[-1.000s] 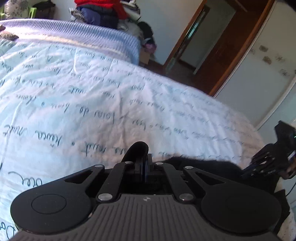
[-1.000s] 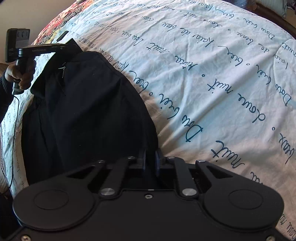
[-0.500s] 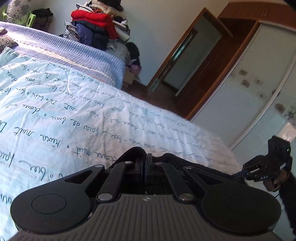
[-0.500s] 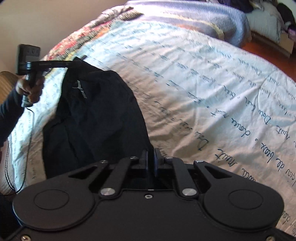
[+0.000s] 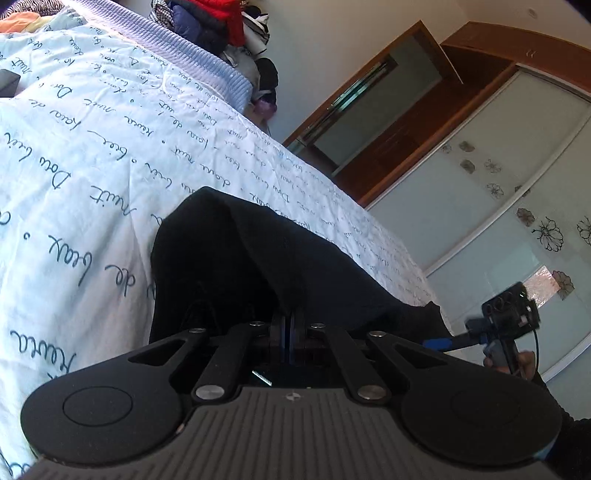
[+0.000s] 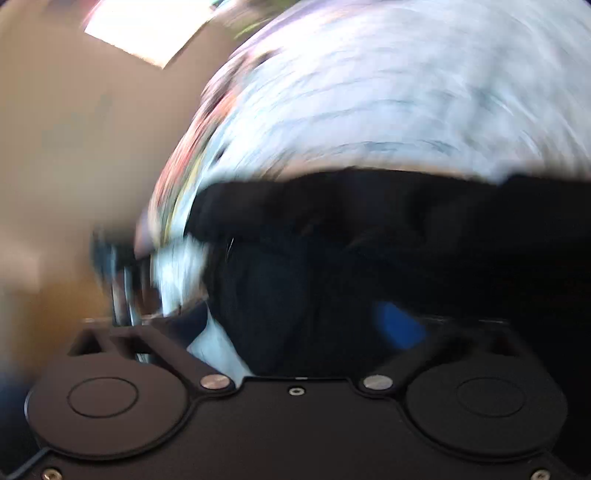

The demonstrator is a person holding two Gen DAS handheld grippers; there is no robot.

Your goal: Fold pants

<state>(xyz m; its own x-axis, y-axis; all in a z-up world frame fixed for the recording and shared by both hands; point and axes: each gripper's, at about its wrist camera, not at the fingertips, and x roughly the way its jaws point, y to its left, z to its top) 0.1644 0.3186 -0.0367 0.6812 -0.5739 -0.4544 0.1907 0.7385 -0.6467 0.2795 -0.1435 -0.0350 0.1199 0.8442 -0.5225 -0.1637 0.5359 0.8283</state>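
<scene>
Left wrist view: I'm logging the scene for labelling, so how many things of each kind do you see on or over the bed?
Black pants: 1
Printed bedspread: 1
Blue ribbed blanket: 1
Grippers: 2, left gripper and right gripper
Total: 5

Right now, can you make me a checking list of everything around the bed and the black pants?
Surface: white quilt with blue handwriting, wrinkled.
Job's things: black fabric pants, bunched on the quilt.
Clutter: pile of red and dark clothes beyond the bed.
Grippers: left gripper shut on the pants; right gripper jaws just opened, pants below, view blurred.
Cables: thin black cable by the right gripper.
Surroundings: flowered wardrobe doors, wooden doorway.
</scene>
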